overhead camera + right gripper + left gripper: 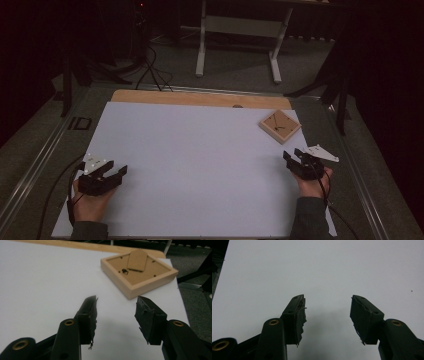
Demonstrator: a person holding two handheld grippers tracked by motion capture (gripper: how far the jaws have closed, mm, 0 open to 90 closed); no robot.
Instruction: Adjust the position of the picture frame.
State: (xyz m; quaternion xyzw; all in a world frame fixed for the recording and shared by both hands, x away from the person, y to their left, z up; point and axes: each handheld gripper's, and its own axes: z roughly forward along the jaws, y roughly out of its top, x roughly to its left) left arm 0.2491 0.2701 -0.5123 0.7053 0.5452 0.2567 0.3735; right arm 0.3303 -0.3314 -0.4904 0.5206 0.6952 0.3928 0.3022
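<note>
A square light-wood frame [279,126] lies flat near the far right corner of the white sheet [190,160]. Its brown back panel and rounded stand flap face up in the right gripper view, wooden frame [139,272]. My right gripper [294,154] rests on the sheet a short way in front of the frame and points toward it. Its jaws stand apart with nothing between them, right gripper [116,298]. Near the front left of the sheet, my left gripper [116,170] is open over bare white surface, left gripper [327,298].
The sheet covers a wooden tabletop whose far edge [200,97] shows as a tan strip. Metal rails [45,150] run along both sides of the table. Beyond it, on the floor, stand white desk legs [201,50] and black cables [152,70].
</note>
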